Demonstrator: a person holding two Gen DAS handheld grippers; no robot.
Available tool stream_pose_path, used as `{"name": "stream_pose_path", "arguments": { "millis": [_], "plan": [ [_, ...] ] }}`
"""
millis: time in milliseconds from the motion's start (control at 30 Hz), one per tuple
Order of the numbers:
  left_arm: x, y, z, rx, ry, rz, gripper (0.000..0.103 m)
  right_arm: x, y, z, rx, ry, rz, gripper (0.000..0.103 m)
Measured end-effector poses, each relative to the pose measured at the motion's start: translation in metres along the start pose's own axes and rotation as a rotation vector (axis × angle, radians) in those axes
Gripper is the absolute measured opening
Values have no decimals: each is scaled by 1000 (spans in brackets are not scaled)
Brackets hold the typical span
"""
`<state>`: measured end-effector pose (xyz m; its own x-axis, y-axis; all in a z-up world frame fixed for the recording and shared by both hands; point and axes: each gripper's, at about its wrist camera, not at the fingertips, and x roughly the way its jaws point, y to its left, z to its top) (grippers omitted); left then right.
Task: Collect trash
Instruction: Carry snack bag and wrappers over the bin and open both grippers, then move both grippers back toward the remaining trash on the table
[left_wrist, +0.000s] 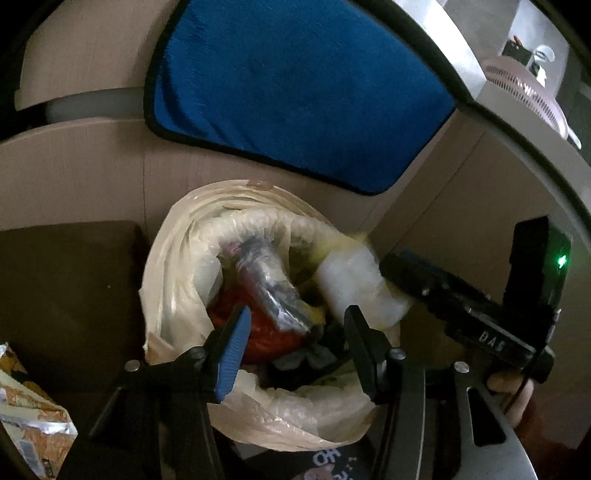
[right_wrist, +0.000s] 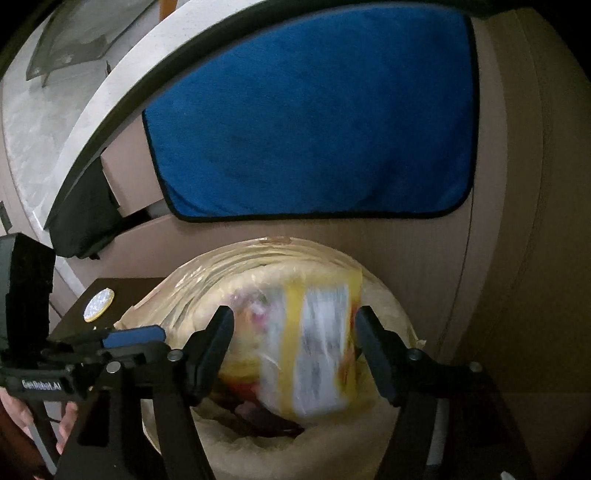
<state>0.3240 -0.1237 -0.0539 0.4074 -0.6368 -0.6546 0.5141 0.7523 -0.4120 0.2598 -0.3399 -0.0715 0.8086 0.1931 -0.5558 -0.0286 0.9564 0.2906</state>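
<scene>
A bin lined with a pale plastic bag (left_wrist: 173, 280) holds several pieces of trash, among them a red wrapper (left_wrist: 266, 332) and a silver foil wrapper (left_wrist: 277, 291). My left gripper (left_wrist: 295, 347) is open and empty just above the bin's near rim. A yellow and white wrapper (right_wrist: 310, 343), blurred, hangs between the open jaws of my right gripper (right_wrist: 293, 350) over the bin (right_wrist: 391, 314); no finger touches it. The same wrapper (left_wrist: 354, 284) shows in the left wrist view off the right gripper's tip (left_wrist: 402, 269).
A blue towel (left_wrist: 295, 88) hangs on the beige cabinet front behind the bin. An orange foil snack packet (left_wrist: 29, 421) lies at lower left. A small round white lid (right_wrist: 98, 304) lies on a dark surface left of the bin.
</scene>
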Motion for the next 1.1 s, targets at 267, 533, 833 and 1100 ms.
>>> {"name": "stream_pose_path", "arguments": {
  "millis": [267,533,833,1100],
  "plan": [
    [-22,14,-8,-42,-39,19,53,-6,13,2,-11,-23,38,79],
    [-49,35,-24,-62,-57,59,53,-14,44,-1,-108,-45,21,79],
    [-98,86,-40,-81,-100,184,53,-10,66,-7,-157,-49,-83,79],
    [-155,154,-63,-161,-138,310,53,0,91,-12,-154,-20,-17,76]
  ]
}}
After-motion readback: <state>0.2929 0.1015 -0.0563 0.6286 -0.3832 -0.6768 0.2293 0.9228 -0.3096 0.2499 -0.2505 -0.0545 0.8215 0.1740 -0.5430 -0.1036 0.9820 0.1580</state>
